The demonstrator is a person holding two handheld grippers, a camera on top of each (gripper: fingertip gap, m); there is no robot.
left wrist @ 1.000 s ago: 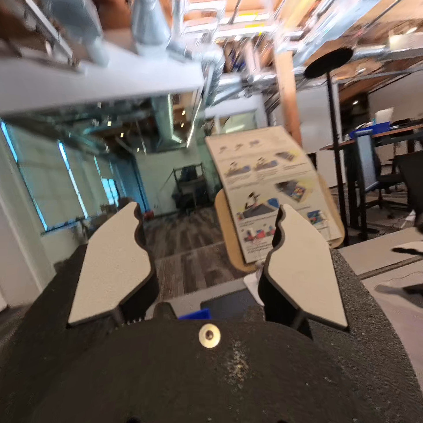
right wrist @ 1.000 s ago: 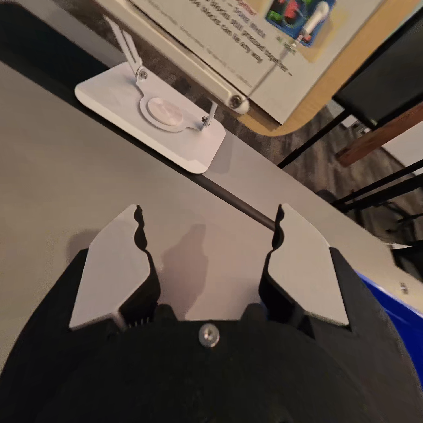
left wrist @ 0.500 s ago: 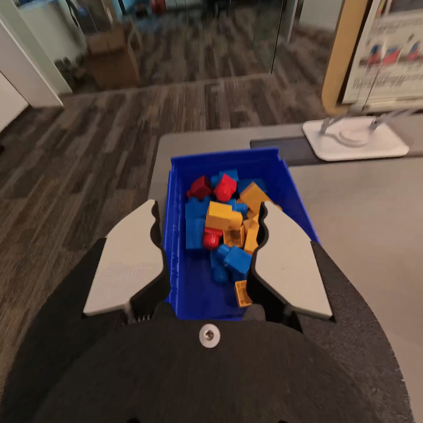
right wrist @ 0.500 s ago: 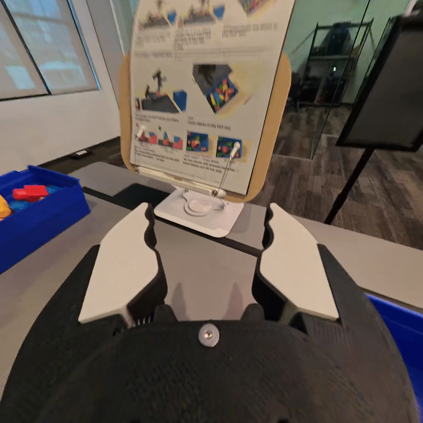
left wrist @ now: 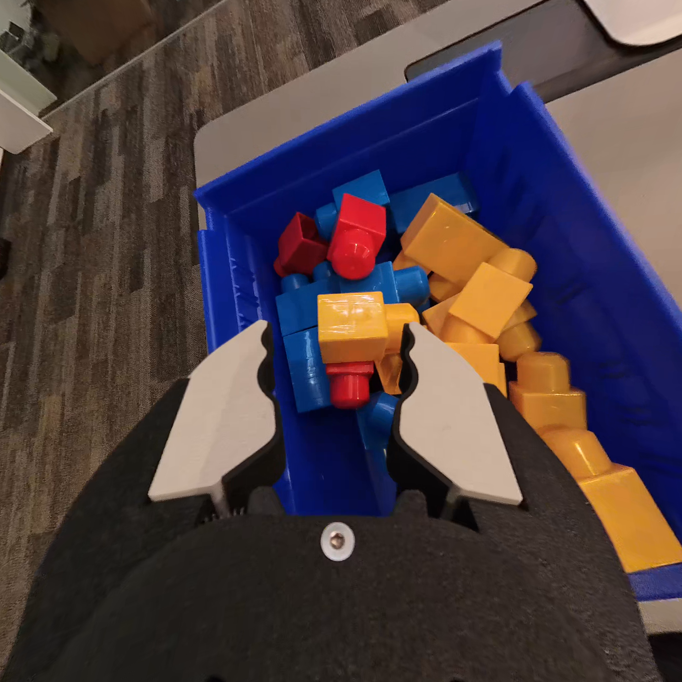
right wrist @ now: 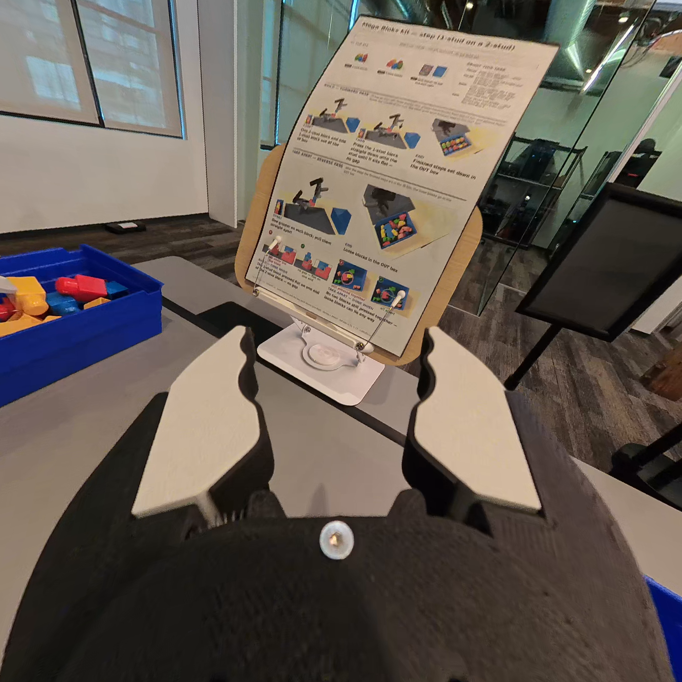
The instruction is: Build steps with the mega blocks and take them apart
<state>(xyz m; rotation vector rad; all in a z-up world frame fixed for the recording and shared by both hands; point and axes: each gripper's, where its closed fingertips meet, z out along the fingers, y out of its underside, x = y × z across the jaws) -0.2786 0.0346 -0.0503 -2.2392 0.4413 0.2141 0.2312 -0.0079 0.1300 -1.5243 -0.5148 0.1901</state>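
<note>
**Left gripper over bin, yellow block dead ahead**

Left gripper (left wrist: 336, 341) poised over blue bin (left wrist: 575, 206), jaws wide, nothing held. Bin on grey bench (right wrist: 92, 424), at its left end near the corner. Loose pile inside: red, blue, yellow mega blocks, none visibly joined into a step.

Key relation: yellow block (left wrist: 352, 323) right between the fingertips, just beyond them, top of pile. Looks like a single-stud piece lying on its side, stud (left wrist: 400, 321) pointing toward the right finger, so long axis roughly across the jaw gap. Red block (left wrist: 348, 383) directly below it, stud aimed back at the camera. Blue block (left wrist: 306, 369) just beside, on the left finger's side. Larger yellow blocks (left wrist: 487, 310) off to the right of the jaws, stacked along the bin wall.

Right gripper (right wrist: 337, 354) well apart from the pile: also wide, empty, hovering over bare bench, aimed at instruction sheet on stand (right wrist: 398, 166). Bin off to its left in that view. Edge of a second blue bin (right wrist: 666, 605) at lower right.

Judgement: left is the nearer one by far, so first pick falls to it. Straight push forward and down, then close across the yellow block body. Risk: stud end under the right finger, slippery seat; possible snag on the red or blue neighbour. Build not started.
</note>
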